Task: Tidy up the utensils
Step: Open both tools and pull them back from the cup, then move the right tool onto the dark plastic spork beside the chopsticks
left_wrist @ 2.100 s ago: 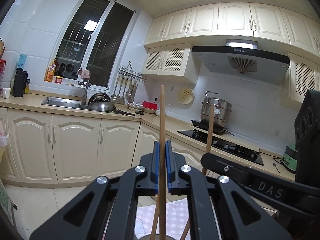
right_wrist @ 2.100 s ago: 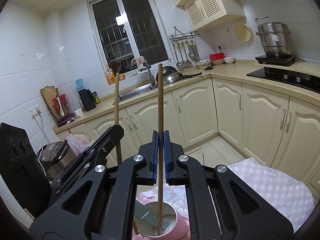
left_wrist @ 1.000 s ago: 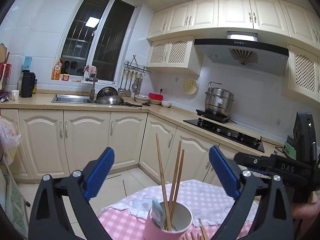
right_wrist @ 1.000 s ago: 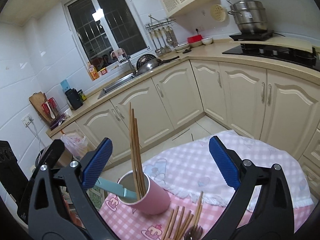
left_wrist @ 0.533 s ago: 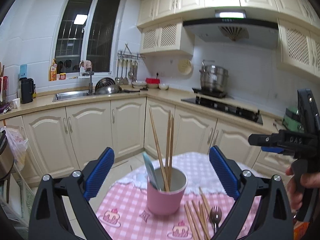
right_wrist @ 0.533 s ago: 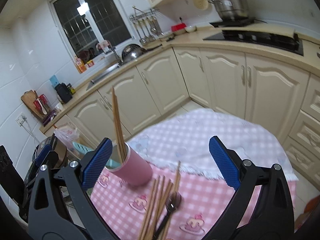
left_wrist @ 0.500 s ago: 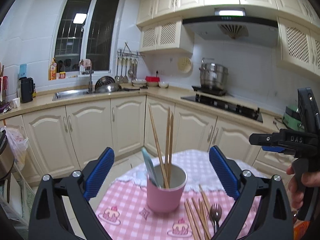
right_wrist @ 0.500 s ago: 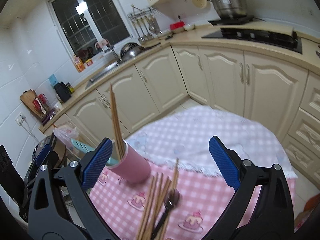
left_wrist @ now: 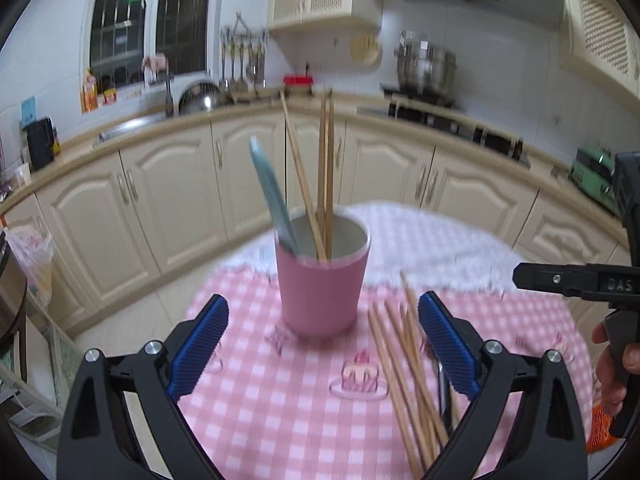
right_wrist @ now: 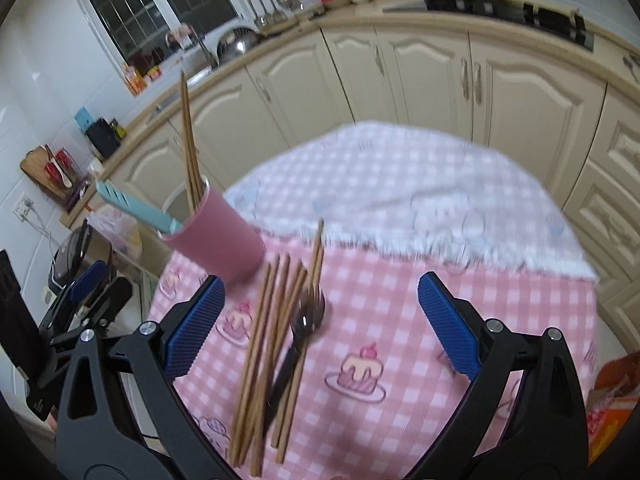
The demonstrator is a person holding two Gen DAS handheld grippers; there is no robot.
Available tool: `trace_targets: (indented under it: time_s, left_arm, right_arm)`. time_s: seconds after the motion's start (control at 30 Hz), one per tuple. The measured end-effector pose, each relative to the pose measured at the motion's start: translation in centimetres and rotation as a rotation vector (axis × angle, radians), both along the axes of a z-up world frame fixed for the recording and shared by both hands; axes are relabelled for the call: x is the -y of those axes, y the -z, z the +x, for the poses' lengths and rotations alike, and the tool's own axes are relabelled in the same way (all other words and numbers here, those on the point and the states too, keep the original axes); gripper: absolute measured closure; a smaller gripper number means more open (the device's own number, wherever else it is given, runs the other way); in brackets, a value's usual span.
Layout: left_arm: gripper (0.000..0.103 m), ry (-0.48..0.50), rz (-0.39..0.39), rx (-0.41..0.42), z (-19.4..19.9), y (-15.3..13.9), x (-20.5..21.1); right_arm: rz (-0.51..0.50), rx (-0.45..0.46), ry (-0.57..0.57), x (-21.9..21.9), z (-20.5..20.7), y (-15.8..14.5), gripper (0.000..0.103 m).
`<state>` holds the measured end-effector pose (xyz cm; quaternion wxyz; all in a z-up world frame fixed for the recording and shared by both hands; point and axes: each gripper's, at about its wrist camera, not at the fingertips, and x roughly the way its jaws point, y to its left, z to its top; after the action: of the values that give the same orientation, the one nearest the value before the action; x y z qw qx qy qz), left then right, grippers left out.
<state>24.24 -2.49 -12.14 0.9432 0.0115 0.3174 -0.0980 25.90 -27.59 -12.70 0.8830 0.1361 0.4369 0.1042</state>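
A pink cup stands on the pink checked tablecloth and holds three wooden chopsticks and a teal-handled utensil. Several loose chopsticks and a dark fork lie right of the cup. My left gripper is open and empty, just in front of the cup. My right gripper is open and empty above the loose chopsticks and the fork. The cup is at its left.
The small round table stands in a kitchen with cream cabinets behind it. An orange packet lies at the table's right edge. The other gripper shows at the right of the left wrist view.
Both grippers opened and let go of their chopsticks, which now stand in the cup. Both grippers then drew back and tilted down toward the table and the loose chopsticks.
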Motion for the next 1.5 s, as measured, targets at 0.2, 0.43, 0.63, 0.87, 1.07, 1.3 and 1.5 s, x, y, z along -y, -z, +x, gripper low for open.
trace_targets:
  time_s: [0.2,0.43,0.63,0.87,1.07,1.3,1.5]
  left_arm:
    - [0.009,0.021,0.05,-0.148,0.8,4.2,1.1]
    - [0.009,0.032,0.074,-0.263,1.6,7.4,1.9]
    - [0.009,0.051,0.105,-0.307,2.0,8.8,2.7]
    - [0.009,0.055,0.133,-0.339,2.7,9.8,3.3]
    - [0.009,0.059,0.135,-0.35,3.2,10.1,3.4]
    - [0.009,0.075,0.167,-0.36,3.9,10.4,4.4]
    - [0.014,0.072,0.163,-0.372,5.0,10.5,4.9]
  right_arm:
    - [-0.009,-0.087,-0.013,-0.6,-0.3,3.0,0.008]
    - [-0.005,-0.15,-0.045,-1.4,-0.2,5.1,0.018]
    - [0.011,-0.184,-0.079,-3.0,0.6,6.1,0.035]
    - [-0.018,-0.214,-0.092,-4.7,2.3,7.2,0.052]
    - [-0.061,-0.202,-0.114,-4.7,2.5,7.4,0.077]
    - [-0.053,-0.207,-0.084,-2.2,2.7,7.3,0.081]
    - [-0.107,-0.221,-0.109,-2.1,3.1,7.0,0.08]
